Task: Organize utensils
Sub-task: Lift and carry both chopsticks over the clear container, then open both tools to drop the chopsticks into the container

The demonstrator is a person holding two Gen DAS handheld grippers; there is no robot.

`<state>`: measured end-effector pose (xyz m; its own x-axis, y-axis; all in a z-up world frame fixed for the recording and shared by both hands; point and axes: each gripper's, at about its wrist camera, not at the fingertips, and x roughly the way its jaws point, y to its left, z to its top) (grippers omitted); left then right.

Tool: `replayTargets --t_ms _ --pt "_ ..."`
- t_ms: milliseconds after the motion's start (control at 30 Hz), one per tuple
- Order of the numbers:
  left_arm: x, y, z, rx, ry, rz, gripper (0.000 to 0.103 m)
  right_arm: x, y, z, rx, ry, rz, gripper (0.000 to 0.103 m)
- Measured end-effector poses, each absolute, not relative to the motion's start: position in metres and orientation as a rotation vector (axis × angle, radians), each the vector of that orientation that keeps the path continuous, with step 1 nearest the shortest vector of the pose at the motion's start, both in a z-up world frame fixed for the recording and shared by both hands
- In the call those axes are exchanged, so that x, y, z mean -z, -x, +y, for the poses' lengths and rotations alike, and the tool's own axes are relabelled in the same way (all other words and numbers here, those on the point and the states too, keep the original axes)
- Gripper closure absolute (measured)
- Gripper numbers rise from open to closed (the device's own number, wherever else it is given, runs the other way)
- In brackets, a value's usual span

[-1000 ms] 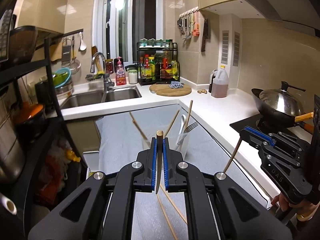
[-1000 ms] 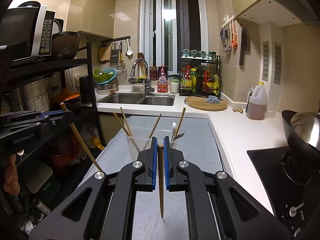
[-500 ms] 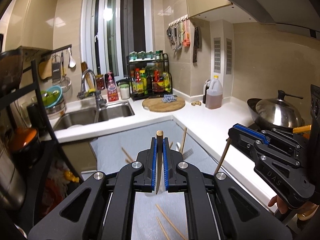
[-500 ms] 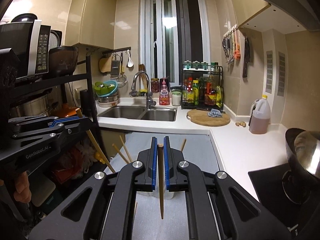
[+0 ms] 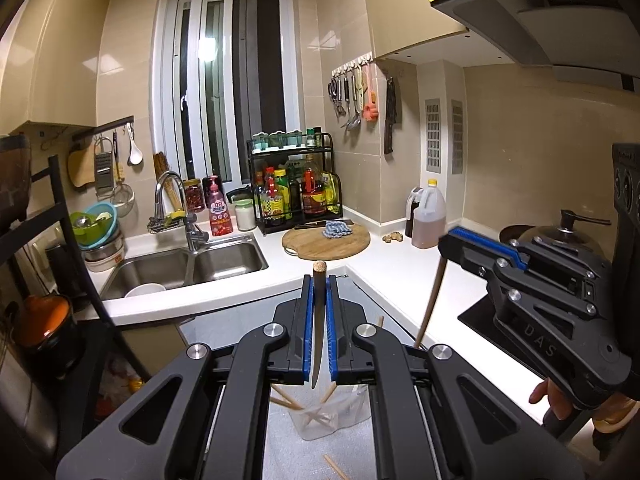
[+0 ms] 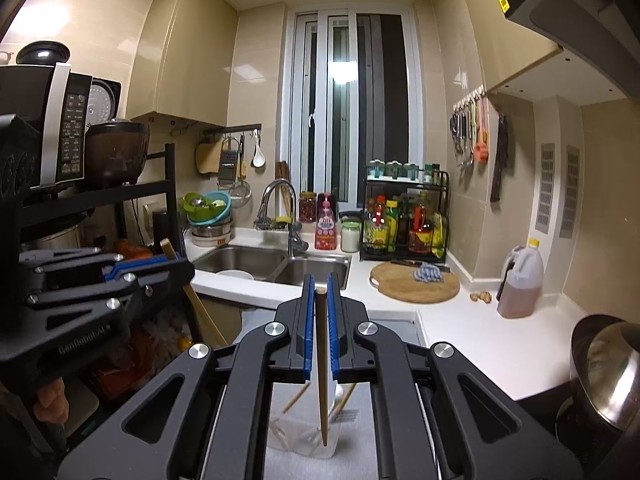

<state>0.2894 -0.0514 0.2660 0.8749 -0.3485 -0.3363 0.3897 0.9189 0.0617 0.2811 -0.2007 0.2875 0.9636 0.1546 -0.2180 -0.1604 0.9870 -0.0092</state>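
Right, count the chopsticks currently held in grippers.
2: one chopstick in the left gripper, one chopstick in the right gripper. Others sit unheld in the clear container.

Two grippers, left [image 5: 319, 300] and right [image 6: 320, 300]; each clamps one chopstick [image 5: 318, 320] [image 6: 321, 360]. One clear container [image 6: 304, 436] holding several chopsticks and one fork [image 6: 347, 414]. One loose chopstick [image 5: 338, 468] on the surface.

Matt wooden chopstick [image 5: 318, 320] between blue rubbery pads [image 5: 307, 328]; clear plastic cup [image 6: 304, 436] below; behind, glossy steel sink [image 5: 188, 268], wooden board [image 5: 326, 242].
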Motion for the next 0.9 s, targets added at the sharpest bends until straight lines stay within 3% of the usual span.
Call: replayTargets --t_ms 300,900 --pt "-0.245 -0.315 -0.05 0.38 -0.125 0.373 0.097 -0.283 -0.315 -0.194 -0.181 0.013 0.204 0.097" --pt "-0.183 -0.362 -0.046 0.358 -0.09 0.498 0.097 -0.221 -0.351 -0.206 -0.165 -0.052 0.312 0.096"
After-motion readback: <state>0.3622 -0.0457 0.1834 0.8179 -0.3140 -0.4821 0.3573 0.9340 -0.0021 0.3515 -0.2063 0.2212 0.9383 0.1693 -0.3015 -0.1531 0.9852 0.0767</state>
